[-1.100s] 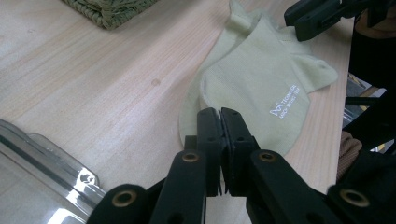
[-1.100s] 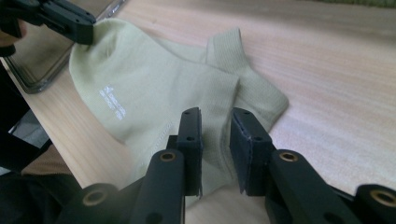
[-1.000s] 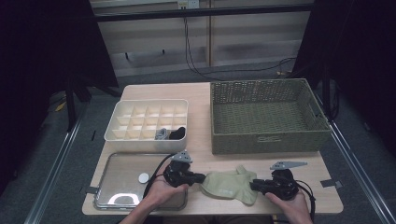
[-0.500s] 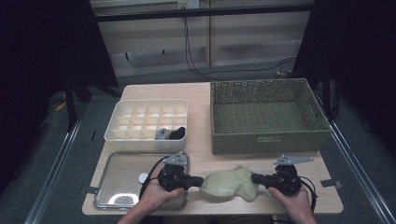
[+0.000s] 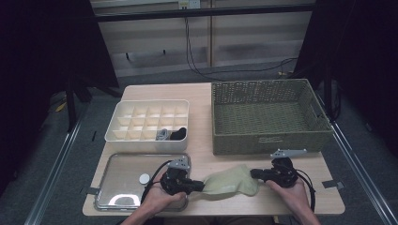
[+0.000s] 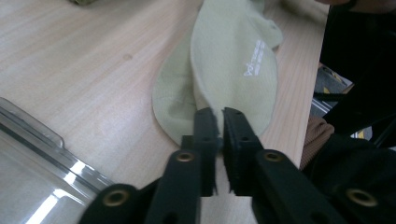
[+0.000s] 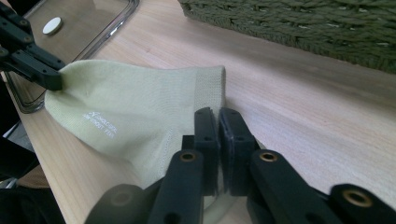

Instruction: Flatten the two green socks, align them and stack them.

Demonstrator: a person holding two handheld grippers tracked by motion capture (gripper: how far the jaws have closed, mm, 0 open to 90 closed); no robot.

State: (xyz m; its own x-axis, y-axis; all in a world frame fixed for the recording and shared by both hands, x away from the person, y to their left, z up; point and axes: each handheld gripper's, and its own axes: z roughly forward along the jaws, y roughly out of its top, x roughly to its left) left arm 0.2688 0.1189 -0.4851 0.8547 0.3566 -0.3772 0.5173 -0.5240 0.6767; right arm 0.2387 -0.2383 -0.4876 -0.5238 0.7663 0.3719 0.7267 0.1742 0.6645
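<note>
Pale wooden table (image 5: 202, 101), bare at its far left corner. On it, far right, a woven green basket (image 5: 267, 117); far left, a white divided box (image 5: 149, 124); near left, a clear shiny tray (image 5: 123, 194) reaching the near edge. Near middle, a pale green sock (image 5: 232, 183) lying flat on the wood, just right of the tray.

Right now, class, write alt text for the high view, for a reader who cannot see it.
A pale green sock lies on a wooden table, held at either end by the left gripper and right gripper. Behind it stand a white divided organiser, a woven basket and a clear tray.
</note>
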